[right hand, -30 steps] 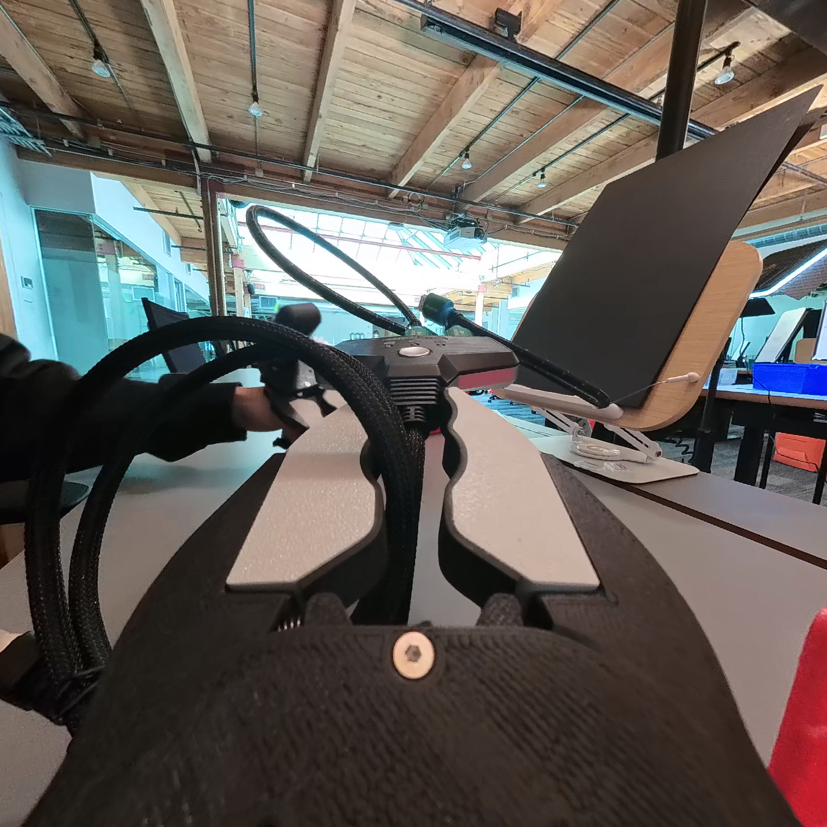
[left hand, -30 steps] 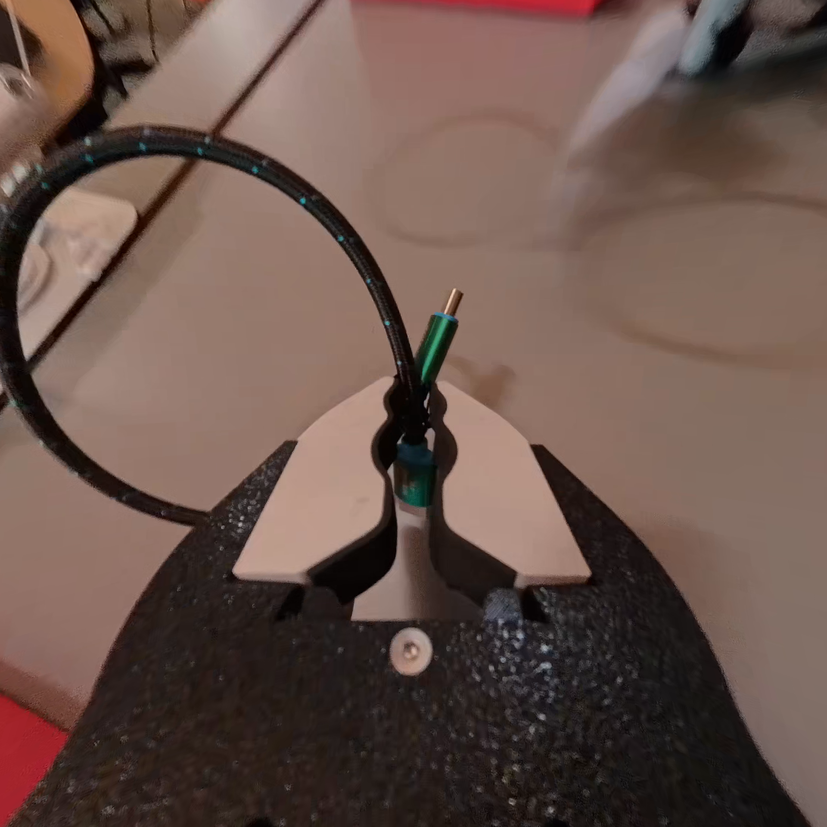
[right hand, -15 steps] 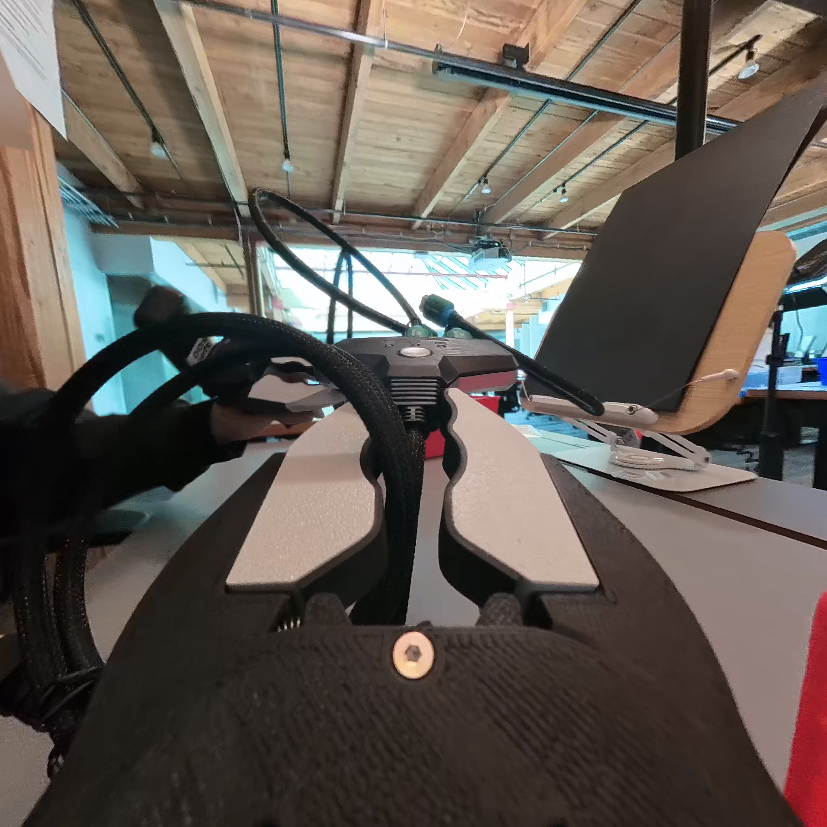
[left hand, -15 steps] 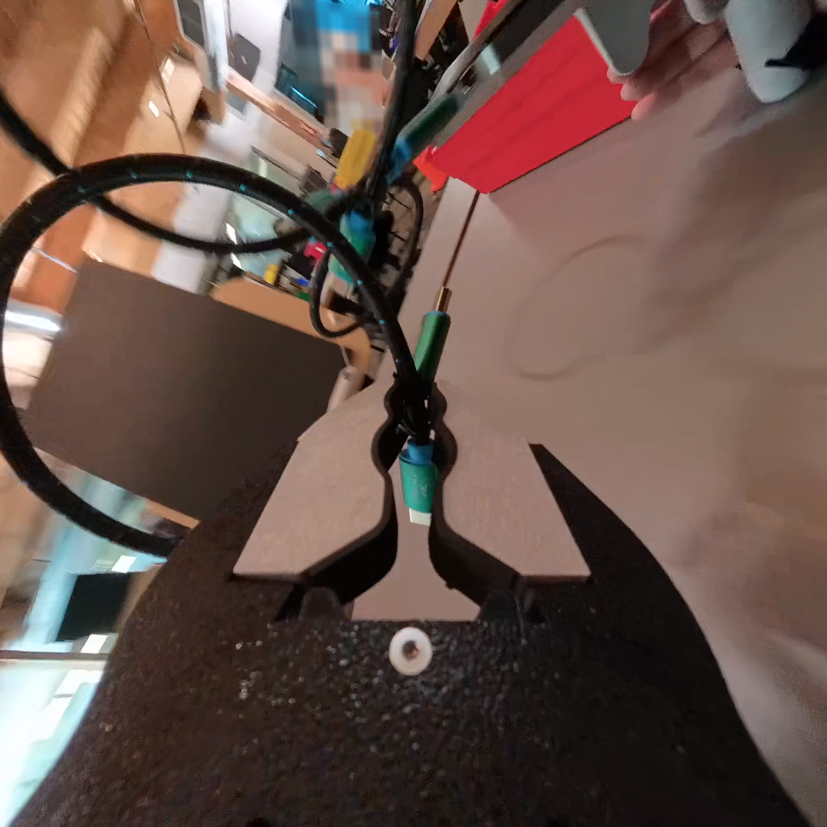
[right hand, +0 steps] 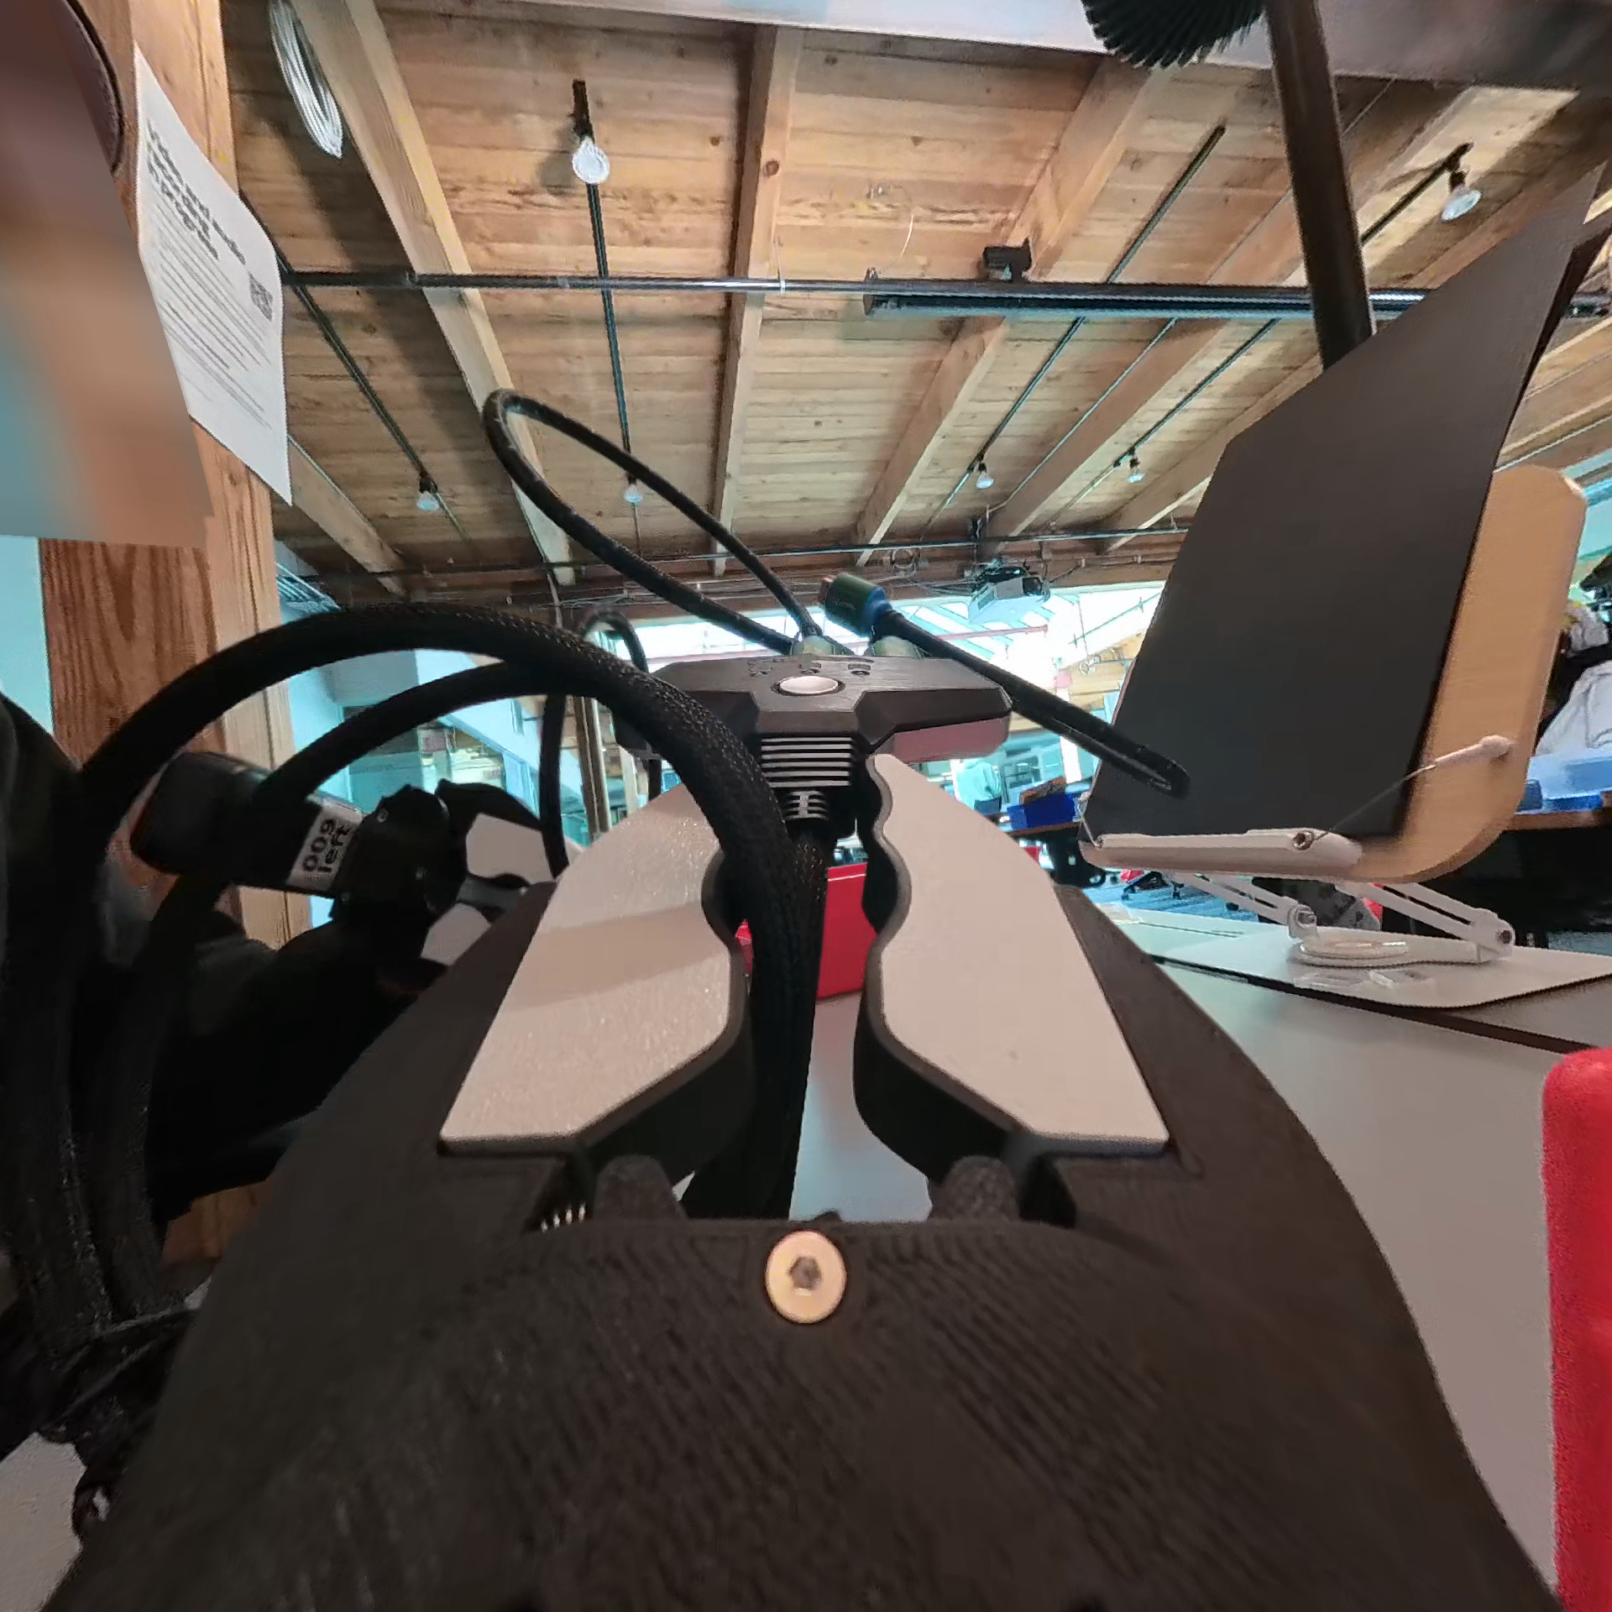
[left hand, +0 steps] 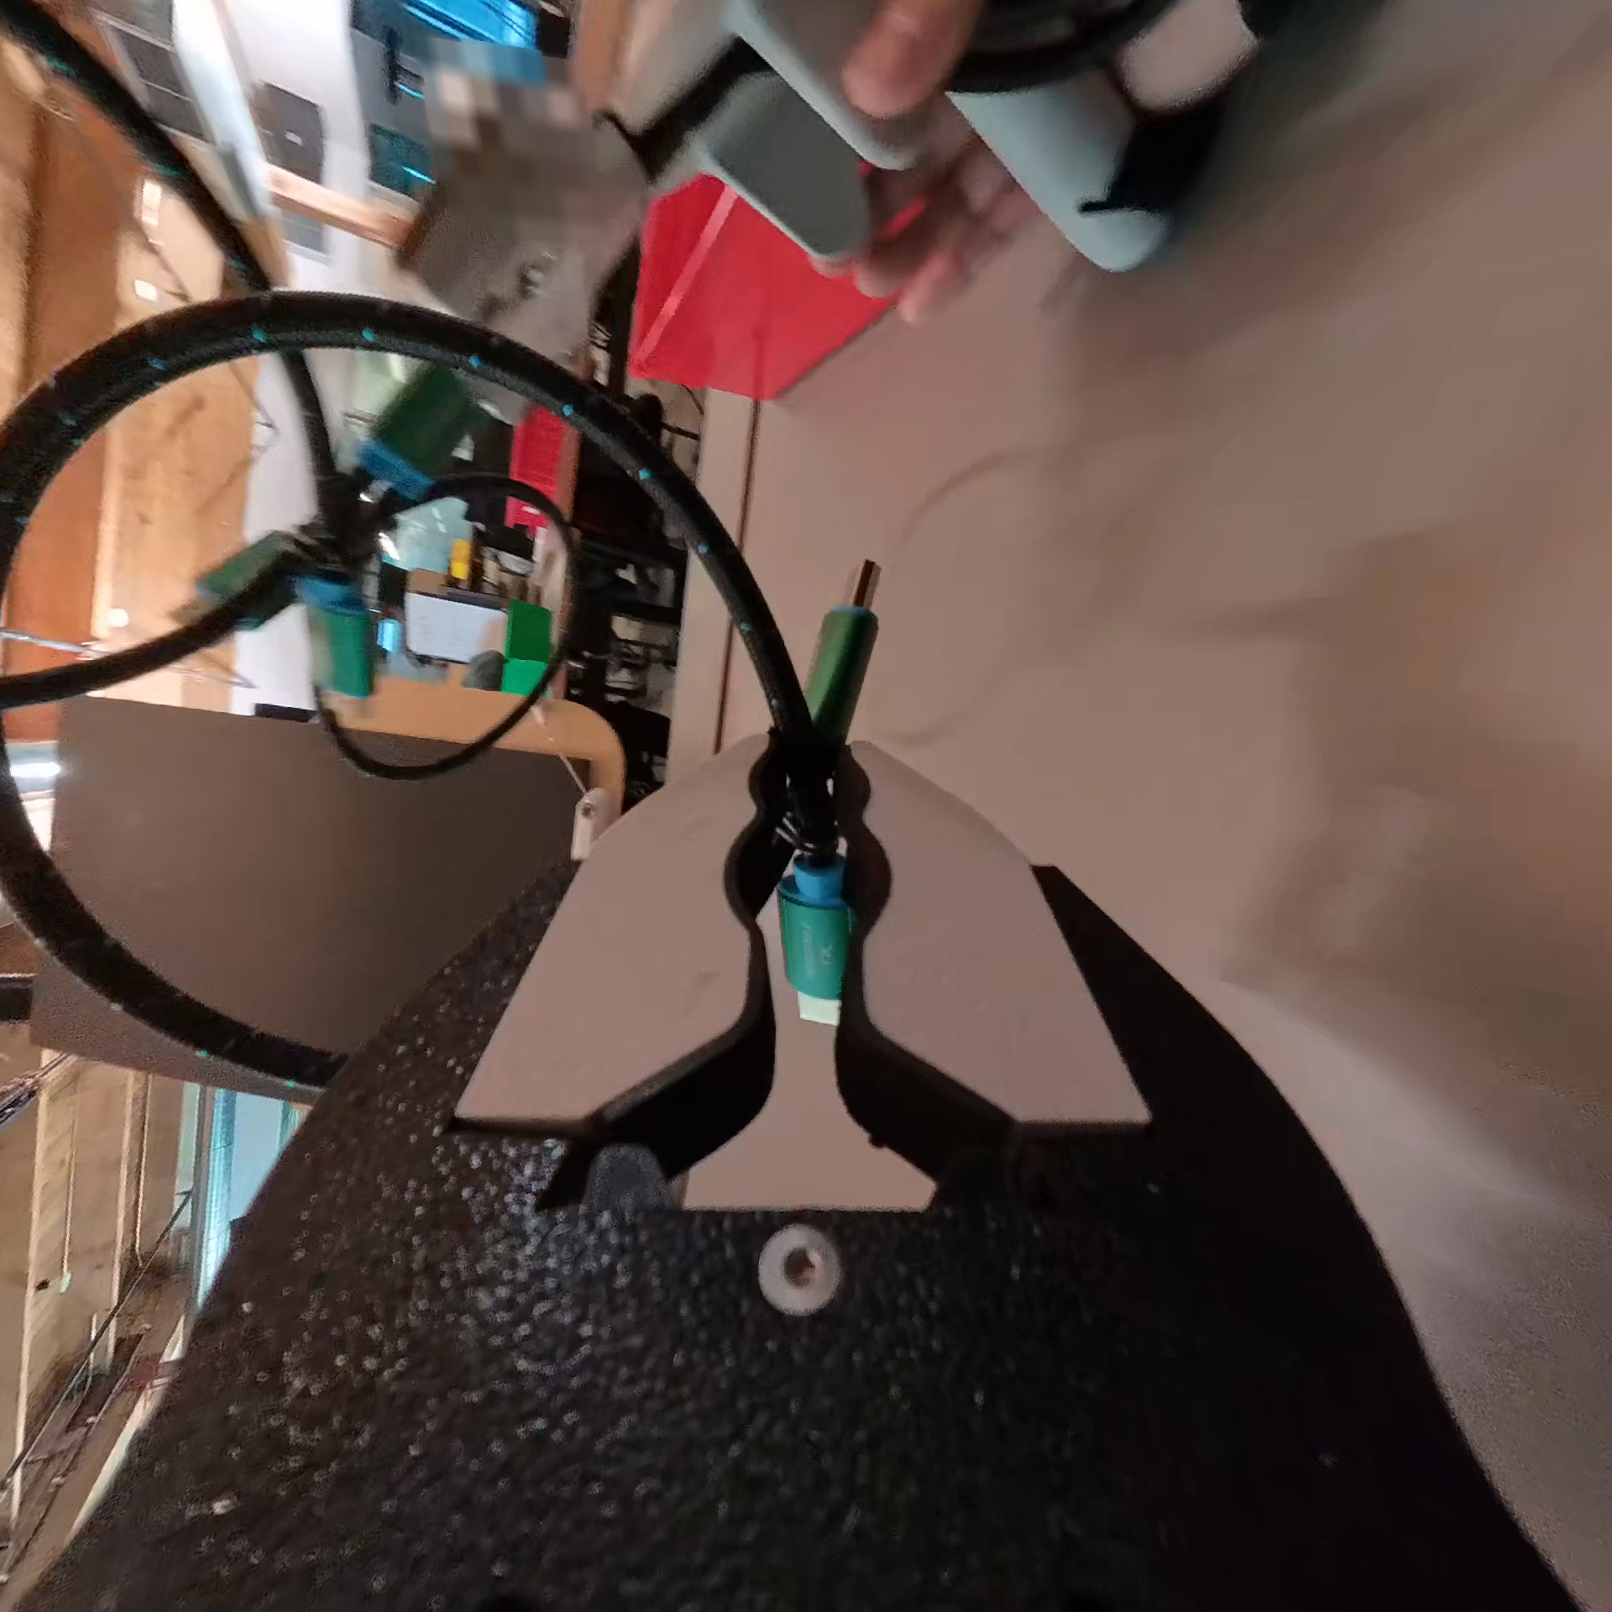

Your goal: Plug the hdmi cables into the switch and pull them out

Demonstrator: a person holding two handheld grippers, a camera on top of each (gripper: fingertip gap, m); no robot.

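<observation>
My left gripper point(left hand: 807, 750) is shut on a black braided HDMI cable point(left hand: 680, 523) just behind its green plug point(left hand: 839, 667), whose metal tip points forward over the table. A second green plug point(left hand: 811, 946) lies between the fingers, pointing back. My right gripper point(right hand: 837, 768) is shut on the thick braided cable point(right hand: 776, 881) of the black switch point(right hand: 837, 698), held up off the table. Two green plugs point(right hand: 820, 647) sit at the switch's far side. The left gripper point(right hand: 392, 859) shows at the left.
The right gripper's grey fingers point(left hand: 785, 166) and a hand are close above the plug in the left wrist view. A red box point(left hand: 741, 305) stands on the grey table point(left hand: 1221, 611). A dark board on a white stand point(right hand: 1326, 611) is at the right. A red object point(right hand: 1579, 1308) is at the right edge.
The left wrist view has rolled and swung up from the table toward the right gripper, which is now much nearer. The right view has tilted up slightly. Both grips are unchanged.
</observation>
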